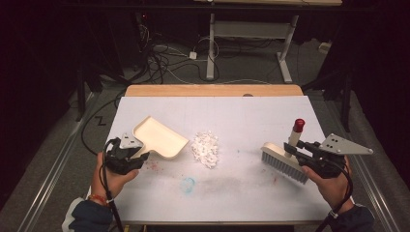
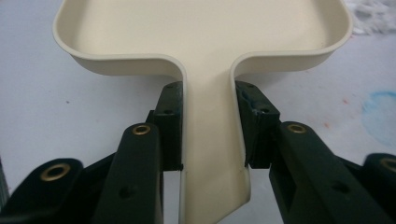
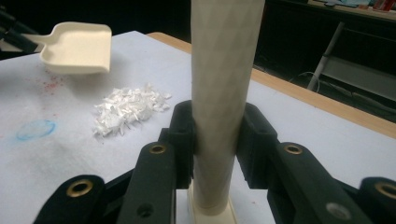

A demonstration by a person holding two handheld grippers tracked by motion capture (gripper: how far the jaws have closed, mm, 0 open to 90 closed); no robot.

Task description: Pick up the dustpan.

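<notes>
The left hand-held gripper is clamped on the flat handle of the cream dustpan; in the left gripper view its two black jaws press the handle from either side, with the pan's tray spreading out just ahead. The pan sits at the left part of the desk, its open mouth turned toward the middle, and it looks tilted or slightly raised rather than lying flat, though how far off the surface cannot be told.

The right hand-held gripper is closed on the upright cream handle of the brush, which carries a red cap at its top; in the right gripper view the jaws squeeze the round handle low down, near the brush head. The bristles rest on or just over the desk at its right side.

Between the two tools, near the pan's mouth and well apart from the brush, lies a small pile of white scraps.

Both tools seem to be in hand and the sweeping itself not yet begun. The next move probably calls for setting the pan's front lip flat on the desk just beside the pile, then bringing the brush across to the far side of the scraps and drawing them into the tray without scattering them.
</notes>
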